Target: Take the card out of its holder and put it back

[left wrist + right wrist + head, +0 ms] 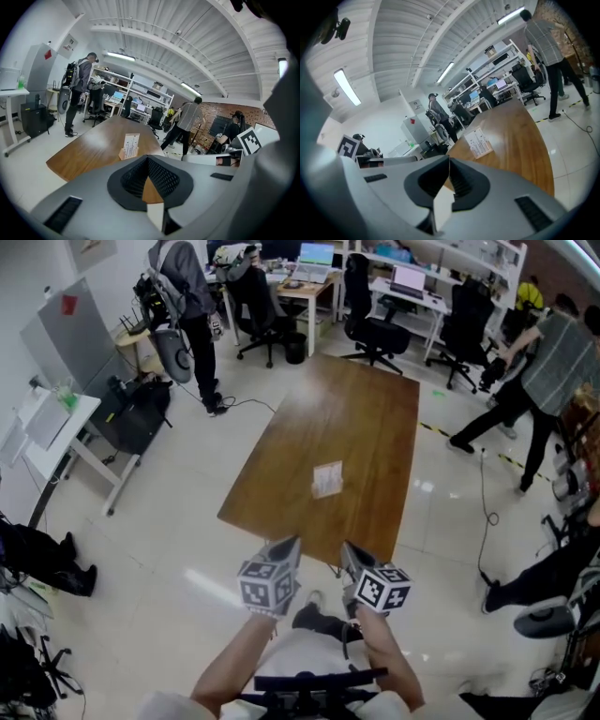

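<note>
Both tongs hang over the pale floor [169, 549], side by side, just short of the near edge of the table [361, 413]. The left tongs [292, 542] are closed, their tips meet and nothing is between them. The right tongs [346, 547] are also closed and empty. The two are a little apart from each other and both point toward the table.

The card [327, 479] stands in its holder [123, 153] on the table, ahead of the tongs and about between their two lines. It is nearer to the near edge than to the far end. Nothing else lies on the wood around it, so the way from the tips to the card is open.

The table is set slanting, and its near edge runs across just in front of the tips. Past the left tongs the floor is free until a white side table [56, 423] and dark bags on the floor beside it. To the right of the right tongs a black cable [485, 512] runs over the floor. A person [539, 371] walks there, well apart from the table edge. Beyond the far end of the table stand black office chairs [375, 324] and desks with screens. Another person [183, 292] stands far ahead on the left.
</note>
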The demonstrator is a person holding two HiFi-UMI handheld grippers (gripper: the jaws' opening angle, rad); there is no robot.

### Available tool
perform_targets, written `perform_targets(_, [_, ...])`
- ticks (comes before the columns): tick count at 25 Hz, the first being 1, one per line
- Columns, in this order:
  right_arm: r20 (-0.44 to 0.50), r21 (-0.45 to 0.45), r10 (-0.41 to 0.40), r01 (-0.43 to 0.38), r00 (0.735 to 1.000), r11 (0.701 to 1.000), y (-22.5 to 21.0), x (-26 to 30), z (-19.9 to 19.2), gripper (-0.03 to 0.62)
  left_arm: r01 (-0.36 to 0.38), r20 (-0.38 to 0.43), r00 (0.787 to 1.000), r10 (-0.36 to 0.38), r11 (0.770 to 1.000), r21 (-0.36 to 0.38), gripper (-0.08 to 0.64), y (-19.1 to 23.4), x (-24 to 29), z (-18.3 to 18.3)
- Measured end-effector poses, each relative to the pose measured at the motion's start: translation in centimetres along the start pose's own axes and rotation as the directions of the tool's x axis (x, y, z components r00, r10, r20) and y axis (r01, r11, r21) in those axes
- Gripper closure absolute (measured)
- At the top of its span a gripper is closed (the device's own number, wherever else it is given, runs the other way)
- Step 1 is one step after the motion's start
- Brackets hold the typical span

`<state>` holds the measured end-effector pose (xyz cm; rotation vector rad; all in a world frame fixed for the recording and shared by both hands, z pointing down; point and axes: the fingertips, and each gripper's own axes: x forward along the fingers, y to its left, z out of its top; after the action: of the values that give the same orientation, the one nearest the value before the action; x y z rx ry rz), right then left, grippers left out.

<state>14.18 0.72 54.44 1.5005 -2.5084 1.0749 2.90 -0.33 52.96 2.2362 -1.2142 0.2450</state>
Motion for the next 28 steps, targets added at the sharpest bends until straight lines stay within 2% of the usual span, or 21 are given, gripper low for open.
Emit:
perform_targets(8, [-0.010, -0.008, -0.003, 0.003, 1.000, 1.000, -2.9, 4.6, 3.2, 0.571, -0.013, -0.018, 1.000, 0.013, 1.000, -0.019, 0.569, 2.0, 4.6, 1.9])
perform_targets(18, [-0.038, -0.052, -0.018, 0.016, 0.999, 0.999, -4.2, 9.2, 3.6, 0.560, -0.001, -0.045, 0.999, -0.002, 0.998, -0.058, 0.569, 4.5, 7.4, 2.4])
perform_targets(21, [-0.035, -0.063, -0.039, 0.037, 0.999, 0.997, -4.6, 10.5, 4.0, 0.504, 0.022, -0.062, 0.998, -0.025, 0.998, -0.056, 0.569, 5.0, 8.1, 2.9])
perform_targets(24, [-0.047, -0.081, -0.058, 0.055, 0.997, 0.995, -5.0, 12.3, 4.1, 0.349, 0.041, -0.081, 0.996, -0.045, 0.998, -0.054, 0.569, 5.8, 8.8, 3.2])
perform_targets(26, [-0.051, -0.104, -0.075, 0.070, 0.996, 0.992, -5.5, 13.5, 4.4, 0.294, 0.051, -0.092, 0.994, -0.055, 0.997, -0.052, 0.569, 6.3, 9.4, 3.4])
perform_targets(28, [-0.054, -0.122, -0.092, 0.085, 0.994, 0.989, -5.8, 14.7, 4.7, 0.267, 0.063, -0.102, 0.992, -0.068, 0.997, -0.053, 0.569, 6.7, 10.0, 3.8])
